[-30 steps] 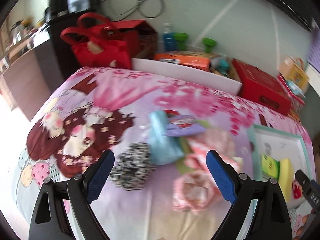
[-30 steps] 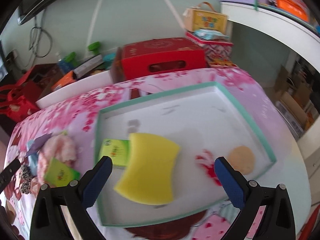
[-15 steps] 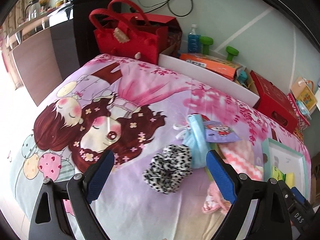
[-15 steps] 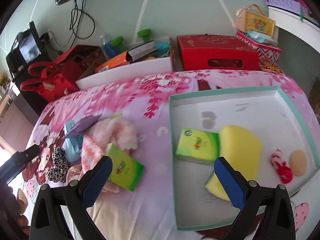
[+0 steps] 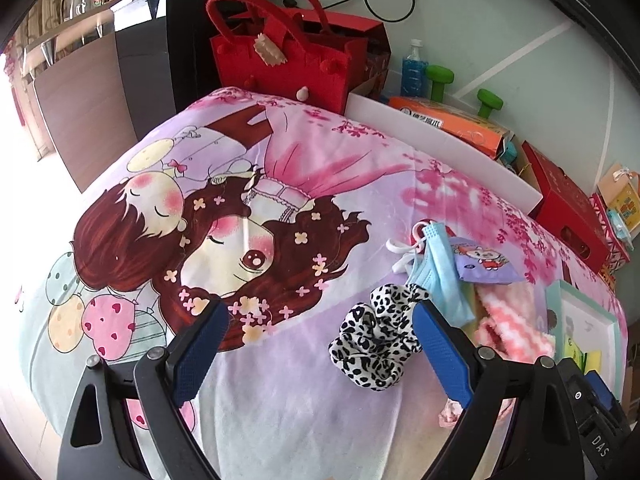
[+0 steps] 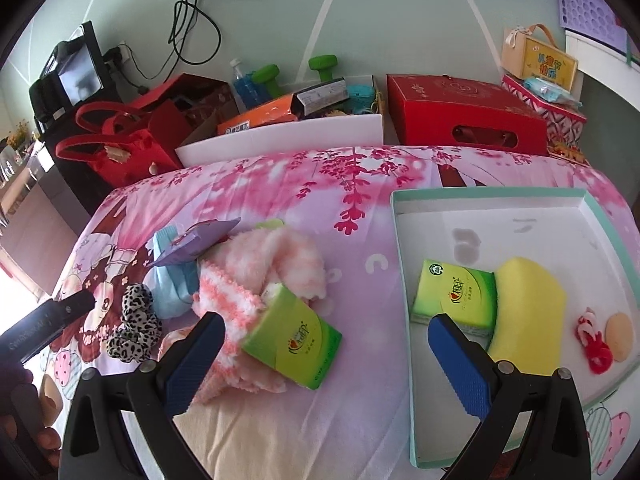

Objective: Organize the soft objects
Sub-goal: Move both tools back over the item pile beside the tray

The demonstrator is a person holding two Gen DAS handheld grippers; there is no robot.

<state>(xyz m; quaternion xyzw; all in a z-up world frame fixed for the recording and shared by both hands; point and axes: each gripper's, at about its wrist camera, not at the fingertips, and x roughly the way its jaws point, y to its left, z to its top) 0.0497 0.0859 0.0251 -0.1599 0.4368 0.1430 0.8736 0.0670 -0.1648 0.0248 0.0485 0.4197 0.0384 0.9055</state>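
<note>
On the printed bedsheet lies a heap of soft things: a leopard-print scrunchie (image 5: pixel 376 344) (image 6: pixel 134 330), a light-blue face mask (image 5: pixel 438 276) (image 6: pixel 172 284), a purple pouch (image 5: pixel 482 266) (image 6: pixel 196 240), a pink-and-white fluffy cloth (image 6: pixel 260 276) (image 5: pixel 508 320) and a green tissue pack (image 6: pixel 294 346). A teal-rimmed white tray (image 6: pixel 404 280) holds another green tissue pack (image 6: pixel 456 294), a yellow sponge (image 6: pixel 528 316), a red-and-white knot (image 6: pixel 594 340) and a beige puff (image 6: pixel 620 336). My left gripper (image 5: pixel 320 344) is open left of the scrunchie. My right gripper (image 6: pixel 320 352) is open over the loose tissue pack.
Behind the bed stand a red felt bag (image 5: pixel 280 60), a white box (image 6: pixel 280 140) with an orange carton and green dumbbells, and a red box (image 6: pixel 464 116). A dark cabinet (image 5: pixel 140 52) is at far left. A hand (image 6: pixel 24 420) holds the left gripper.
Both grippers have pulled back and swung left. The left view now takes in the sheet's cartoon print. The right view went from the tray to the heap. Nothing was grasped.
</note>
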